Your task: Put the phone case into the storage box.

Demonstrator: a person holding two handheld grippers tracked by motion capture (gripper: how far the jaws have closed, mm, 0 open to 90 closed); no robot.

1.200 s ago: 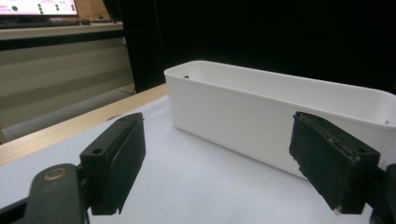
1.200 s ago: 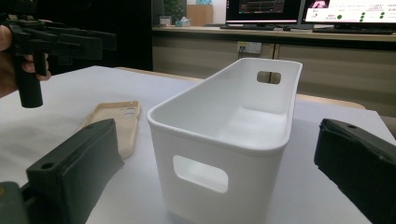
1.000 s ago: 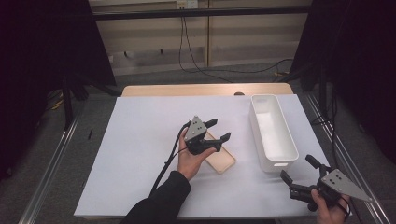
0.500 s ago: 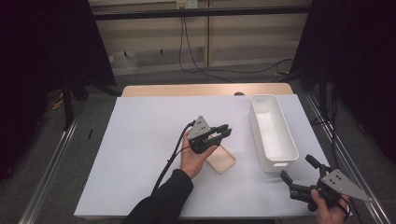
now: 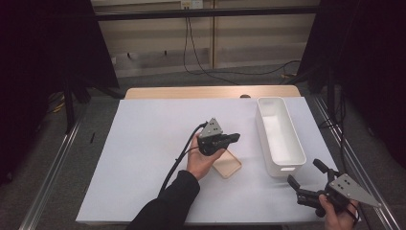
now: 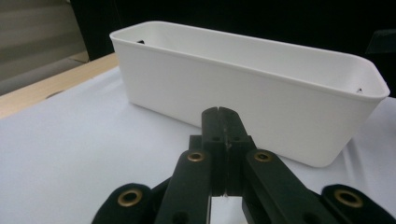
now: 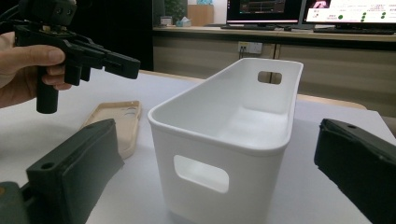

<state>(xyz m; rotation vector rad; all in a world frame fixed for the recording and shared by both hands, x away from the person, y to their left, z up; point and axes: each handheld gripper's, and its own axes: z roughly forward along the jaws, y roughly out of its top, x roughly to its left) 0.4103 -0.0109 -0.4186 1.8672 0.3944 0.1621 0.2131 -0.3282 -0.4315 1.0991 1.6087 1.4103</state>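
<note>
- High view: the tan phone case lies flat on the white-covered desk, just beside the white bin.
- Left tongs hover above the case, jaws just closed together on nothing.
- Right tongs gape wide near the desk's corner.
- Right gripper view adds the bin's handle cutouts and lit monitors.

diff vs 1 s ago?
The left gripper has just closed its jaws with nothing between them, hovering above the tan phone case, which lies flat on the table. Right gripper unmoved, jaws open; white bin unchanged.
</note>
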